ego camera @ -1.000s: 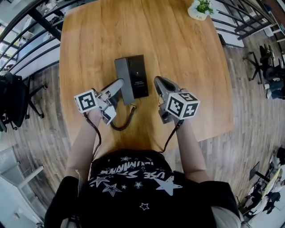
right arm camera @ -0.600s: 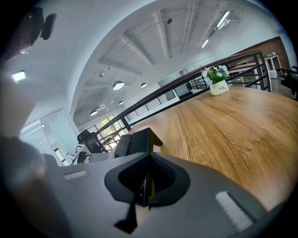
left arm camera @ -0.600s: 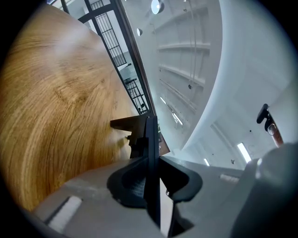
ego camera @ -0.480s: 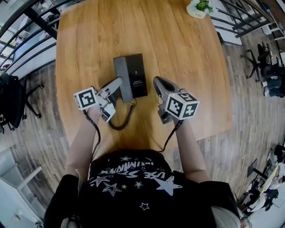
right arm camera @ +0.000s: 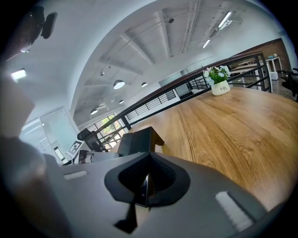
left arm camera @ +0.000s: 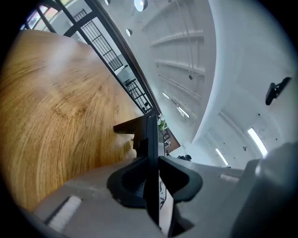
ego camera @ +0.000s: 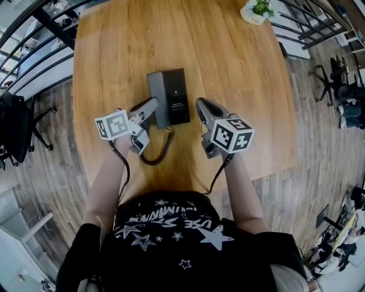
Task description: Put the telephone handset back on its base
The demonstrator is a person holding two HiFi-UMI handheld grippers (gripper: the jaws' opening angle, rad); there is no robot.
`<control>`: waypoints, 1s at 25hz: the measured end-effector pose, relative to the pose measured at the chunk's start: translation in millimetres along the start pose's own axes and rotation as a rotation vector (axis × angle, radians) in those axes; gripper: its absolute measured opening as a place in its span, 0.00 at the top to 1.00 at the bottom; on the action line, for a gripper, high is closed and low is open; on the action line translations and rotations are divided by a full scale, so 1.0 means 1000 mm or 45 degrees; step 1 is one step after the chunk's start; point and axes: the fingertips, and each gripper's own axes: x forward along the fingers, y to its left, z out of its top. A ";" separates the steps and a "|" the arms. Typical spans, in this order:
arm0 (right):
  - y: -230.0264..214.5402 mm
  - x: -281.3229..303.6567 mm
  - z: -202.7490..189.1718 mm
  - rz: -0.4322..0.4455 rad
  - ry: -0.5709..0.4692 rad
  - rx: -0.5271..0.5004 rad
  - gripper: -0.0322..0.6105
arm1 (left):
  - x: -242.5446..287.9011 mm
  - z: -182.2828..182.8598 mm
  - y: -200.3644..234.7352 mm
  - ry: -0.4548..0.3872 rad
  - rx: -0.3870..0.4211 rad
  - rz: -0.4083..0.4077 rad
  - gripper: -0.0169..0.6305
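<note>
The black telephone base [ego camera: 178,97] sits mid-table. The dark handset [ego camera: 158,91] lies along the base's left side, and I cannot tell whether it rests in the cradle or hovers just over it. My left gripper [ego camera: 153,104] is shut on the handset's near part. In the left gripper view the handset [left arm camera: 150,135] shows edge-on, pinched between the pads of the left gripper [left arm camera: 152,162]. A coiled cord [ego camera: 159,154] loops from the base toward me. My right gripper [ego camera: 201,104] is shut and empty, just right of the base [right arm camera: 139,139].
A small potted plant [ego camera: 255,11] stands at the table's far right corner. The wooden table [ego camera: 239,74] ends close to my body. Black office chairs [ego camera: 14,128] stand on the floor to the left, and railings run beyond the table.
The left gripper, still holding the handset, has shifted very slightly toward the base. The right gripper has stayed in place.
</note>
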 end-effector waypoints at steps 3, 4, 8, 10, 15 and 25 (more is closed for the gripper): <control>-0.001 -0.002 0.000 -0.002 -0.003 0.000 0.95 | 0.000 -0.001 0.008 0.014 0.028 0.059 0.81; -0.002 -0.002 0.000 -0.002 -0.003 0.000 0.95 | -0.001 -0.002 0.009 0.017 0.016 0.065 0.81; 0.000 -0.002 0.002 0.003 -0.010 0.001 0.95 | -0.001 -0.002 0.012 0.006 -0.026 0.076 0.77; 0.003 -0.002 0.004 0.007 -0.020 0.002 0.95 | -0.002 -0.001 0.013 0.004 -0.025 0.094 0.76; 0.012 -0.010 0.006 0.013 -0.050 -0.014 0.95 | -0.020 -0.004 0.015 -0.035 -0.067 0.156 0.76; 0.069 -0.040 0.005 0.029 -0.135 -0.101 0.95 | -0.101 -0.001 -0.023 -0.157 0.174 0.237 0.76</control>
